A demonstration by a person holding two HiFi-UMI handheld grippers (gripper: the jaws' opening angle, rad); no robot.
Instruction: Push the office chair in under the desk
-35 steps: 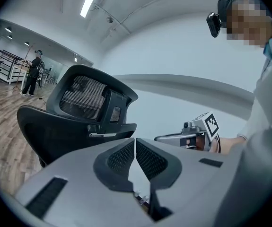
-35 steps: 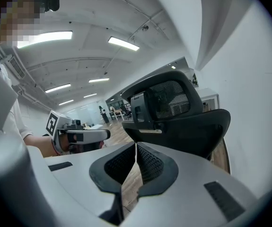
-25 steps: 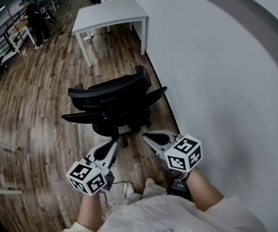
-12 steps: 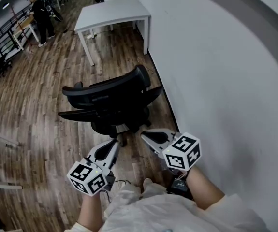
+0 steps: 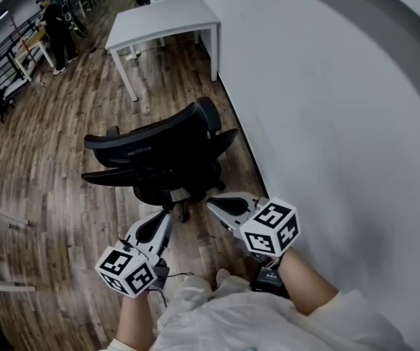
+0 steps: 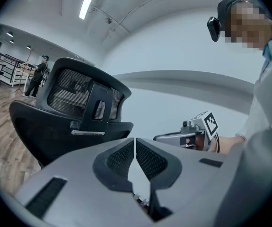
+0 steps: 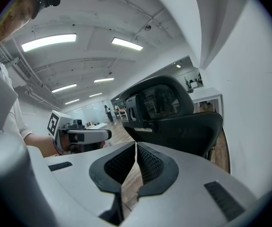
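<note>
Office chair [image 5: 158, 156] on floor [image 5: 56, 174] beside wall [image 5: 326, 108], well short of desk [image 5: 162, 17]. Left gripper [image 5: 167, 215], right gripper [image 5: 212, 203]: jaws closed together, empty, near backrest [image 5: 151, 131]. Likely heavy, rigid, free-rolling (may swivel); push backrest evenly, both sides.

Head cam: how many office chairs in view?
1: the black office chair on the wood floor beside the wall, short of the white desk. The cluttered far background may hide more.

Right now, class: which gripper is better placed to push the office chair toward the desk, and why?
Right, narrowly. The right gripper has the office chair straight ahead of its shut jaws. For the left gripper, also shut, the chair sits off to one side.
</note>
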